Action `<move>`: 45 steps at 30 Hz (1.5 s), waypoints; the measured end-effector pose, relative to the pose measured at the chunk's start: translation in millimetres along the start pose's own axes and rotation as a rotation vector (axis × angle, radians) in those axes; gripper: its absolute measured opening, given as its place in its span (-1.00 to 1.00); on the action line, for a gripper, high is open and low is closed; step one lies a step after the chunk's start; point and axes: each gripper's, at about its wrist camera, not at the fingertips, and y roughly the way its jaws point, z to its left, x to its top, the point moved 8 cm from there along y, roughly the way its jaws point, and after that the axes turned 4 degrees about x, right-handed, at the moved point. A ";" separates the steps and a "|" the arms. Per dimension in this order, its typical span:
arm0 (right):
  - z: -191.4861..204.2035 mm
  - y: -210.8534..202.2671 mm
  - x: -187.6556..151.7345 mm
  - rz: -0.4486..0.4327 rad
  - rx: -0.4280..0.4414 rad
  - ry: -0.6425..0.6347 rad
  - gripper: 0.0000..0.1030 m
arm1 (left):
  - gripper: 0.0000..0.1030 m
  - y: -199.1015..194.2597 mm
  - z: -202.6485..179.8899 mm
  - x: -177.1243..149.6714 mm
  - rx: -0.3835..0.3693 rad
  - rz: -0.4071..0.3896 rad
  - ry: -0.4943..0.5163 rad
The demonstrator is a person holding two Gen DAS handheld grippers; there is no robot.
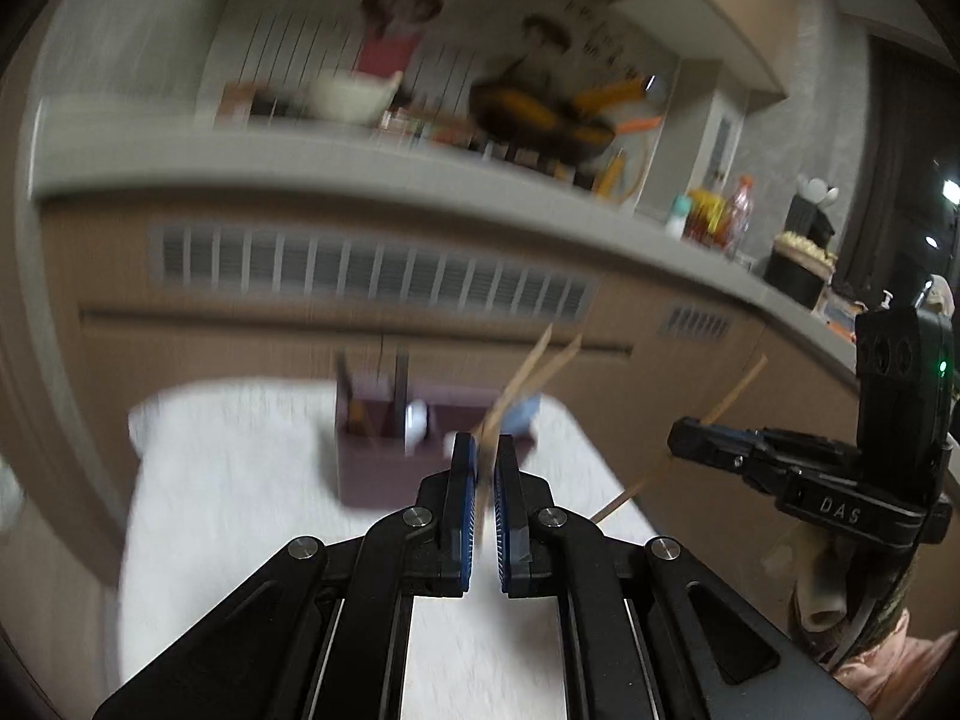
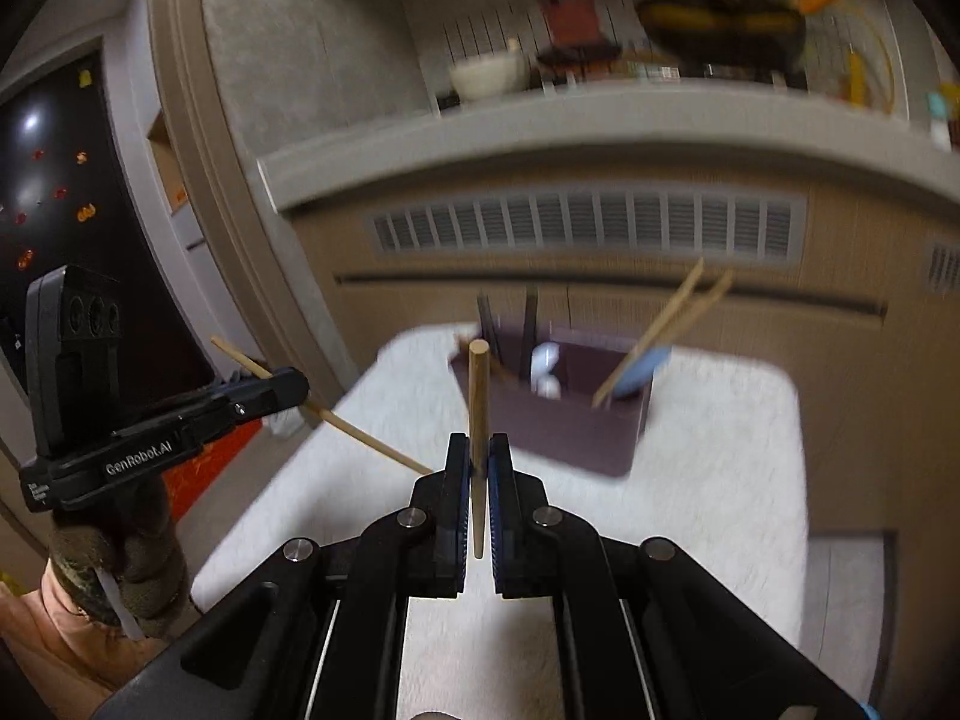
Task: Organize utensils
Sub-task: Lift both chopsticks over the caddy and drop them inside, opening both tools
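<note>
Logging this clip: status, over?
Left gripper shut on chopstick. Right gripper shut on second chopstick. Utensil box ahead, nothing between.

Dim indoor light, heavy motion blur beyond the sharp foreground, fisheye bending and dark corners.

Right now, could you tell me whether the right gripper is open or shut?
Shut on a wooden chopstick. The right gripper has its blue pads pressed against the stick from both sides, and the stick stands between them, clear of the white table.
</note>
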 end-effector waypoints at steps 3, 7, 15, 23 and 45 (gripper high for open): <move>-1.6 -6.5 47.2 -0.078 -0.039 -0.048 -0.89 | -0.89 -4.9 -4.4 44.4 -0.008 -0.087 0.034; -5.2 -10.6 99.7 -0.165 -0.088 -0.099 -0.89 | -0.89 -6.9 -4.7 90.0 -0.002 -0.180 0.074; -34.9 12.4 115.8 -0.145 -0.112 -0.059 -0.88 | -0.85 52.1 11.5 60.7 0.029 0.004 0.151; -47.3 36.1 45.2 0.017 -0.078 0.011 -0.88 | -0.50 123.5 24.8 -121.5 -0.063 0.607 0.421; -28.2 38.9 -45.7 0.181 0.004 0.075 -0.88 | -0.89 127.7 8.7 -191.6 0.042 0.638 0.230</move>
